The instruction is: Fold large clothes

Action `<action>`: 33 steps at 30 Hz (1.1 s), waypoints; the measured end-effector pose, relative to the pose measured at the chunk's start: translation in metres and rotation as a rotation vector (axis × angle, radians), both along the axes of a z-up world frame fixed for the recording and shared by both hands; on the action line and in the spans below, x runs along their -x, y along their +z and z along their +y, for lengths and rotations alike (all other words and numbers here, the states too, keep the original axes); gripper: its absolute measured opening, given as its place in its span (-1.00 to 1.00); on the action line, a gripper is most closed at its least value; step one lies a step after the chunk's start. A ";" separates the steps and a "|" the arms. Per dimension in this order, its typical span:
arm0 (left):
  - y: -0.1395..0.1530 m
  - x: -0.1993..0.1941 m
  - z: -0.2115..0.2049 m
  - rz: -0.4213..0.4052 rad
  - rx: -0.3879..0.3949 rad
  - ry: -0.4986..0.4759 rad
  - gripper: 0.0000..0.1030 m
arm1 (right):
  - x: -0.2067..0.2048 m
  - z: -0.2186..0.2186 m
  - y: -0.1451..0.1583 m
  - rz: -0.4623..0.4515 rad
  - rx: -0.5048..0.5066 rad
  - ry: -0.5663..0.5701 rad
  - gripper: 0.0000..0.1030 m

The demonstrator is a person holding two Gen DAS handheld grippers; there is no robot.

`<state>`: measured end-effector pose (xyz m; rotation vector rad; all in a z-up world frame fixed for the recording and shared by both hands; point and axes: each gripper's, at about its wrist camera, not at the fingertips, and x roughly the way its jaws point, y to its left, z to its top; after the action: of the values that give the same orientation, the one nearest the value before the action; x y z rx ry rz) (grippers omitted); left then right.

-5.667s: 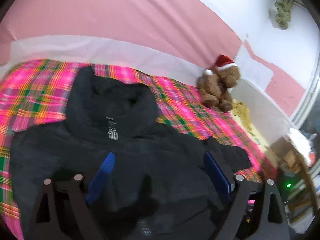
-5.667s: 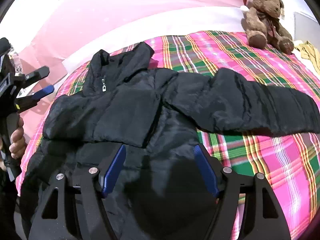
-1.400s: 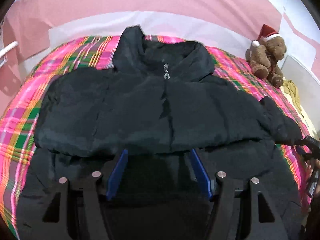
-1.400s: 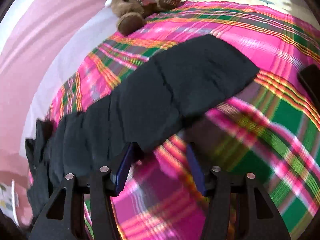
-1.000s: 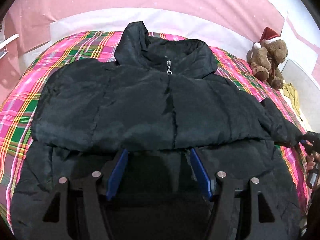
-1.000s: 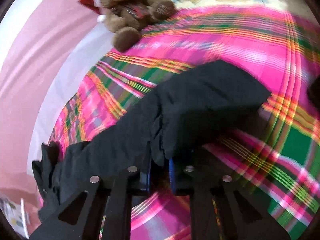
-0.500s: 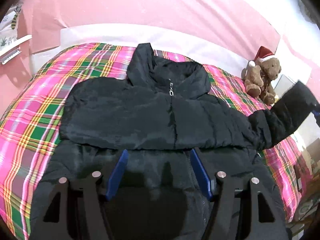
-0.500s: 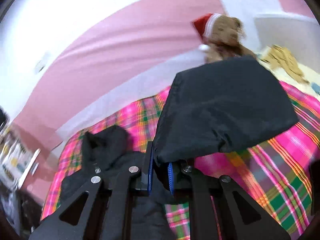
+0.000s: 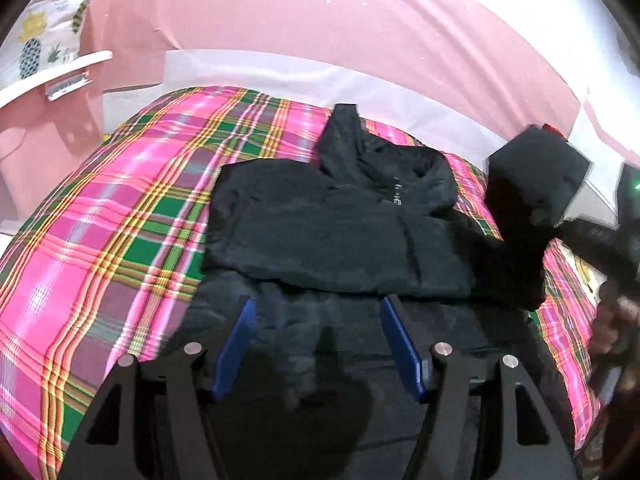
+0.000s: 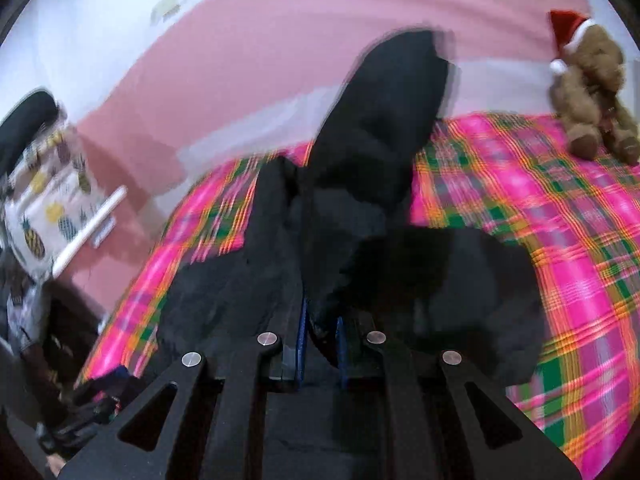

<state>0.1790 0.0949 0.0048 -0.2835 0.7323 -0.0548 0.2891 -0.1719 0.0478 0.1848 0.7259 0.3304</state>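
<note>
While the black jacket [image 9: 340, 232] lies across the plaid bed [image 9: 120, 216], right tongs [image 10: 320, 332] pinch its raised sleeve [image 10: 384, 120]; left tongs [image 9: 320, 344] hover wide above its hem. Beyond the sleeve sits a teddy bear [image 10: 592, 92]; bare plaid flanks the jacket.

Bare pink-and-green plaid bedspread [image 9: 120, 216] lies open left of the black puffer jacket [image 9: 340, 236]; a brown teddy bear [image 10: 592, 92] occupies the far right corner.

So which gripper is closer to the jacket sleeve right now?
Right. The right gripper is shut on the lifted jacket sleeve; the left gripper hovers open over the jacket's lower front, apart from that sleeve.
</note>
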 end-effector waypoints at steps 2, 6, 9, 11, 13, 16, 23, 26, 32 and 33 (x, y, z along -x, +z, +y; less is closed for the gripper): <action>-0.002 0.003 0.007 0.001 0.005 0.010 0.30 | -0.015 0.020 -0.026 0.051 0.019 0.026 -0.75; -0.003 0.004 0.015 0.006 0.017 0.017 0.30 | -0.030 0.042 -0.068 0.155 0.033 0.069 -0.61; 0.002 0.004 0.017 -0.003 0.022 0.011 0.30 | -0.030 0.046 -0.078 0.176 0.044 0.094 -0.40; 0.008 0.003 0.017 -0.016 0.032 0.007 0.30 | -0.025 0.051 -0.072 0.160 0.027 0.139 -0.02; 0.015 0.000 0.013 -0.029 0.041 -0.003 0.35 | -0.017 0.053 -0.066 0.149 0.005 0.183 0.18; 0.026 -0.009 0.002 -0.044 0.031 -0.028 0.38 | -0.003 0.056 -0.049 0.099 -0.005 0.246 0.18; 0.040 -0.049 -0.052 -0.062 -0.016 -0.148 0.39 | 0.004 -0.018 -0.028 -0.013 0.011 0.064 0.18; 0.033 -0.077 -0.081 -0.058 -0.009 -0.215 0.39 | -0.004 -0.068 -0.037 0.009 0.028 -0.093 0.18; -0.020 -0.135 -0.113 0.058 -0.155 -0.179 -0.03 | -0.022 -0.109 -0.060 0.059 0.061 -0.210 0.15; -0.033 -0.141 -0.110 0.083 -0.159 -0.162 -0.03 | -0.027 -0.107 -0.067 0.067 0.077 -0.203 0.13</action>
<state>0.3195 -0.0149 -0.0284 -0.0744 0.8361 -0.1388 0.3160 -0.2785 -0.0187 0.1953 0.7773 0.1028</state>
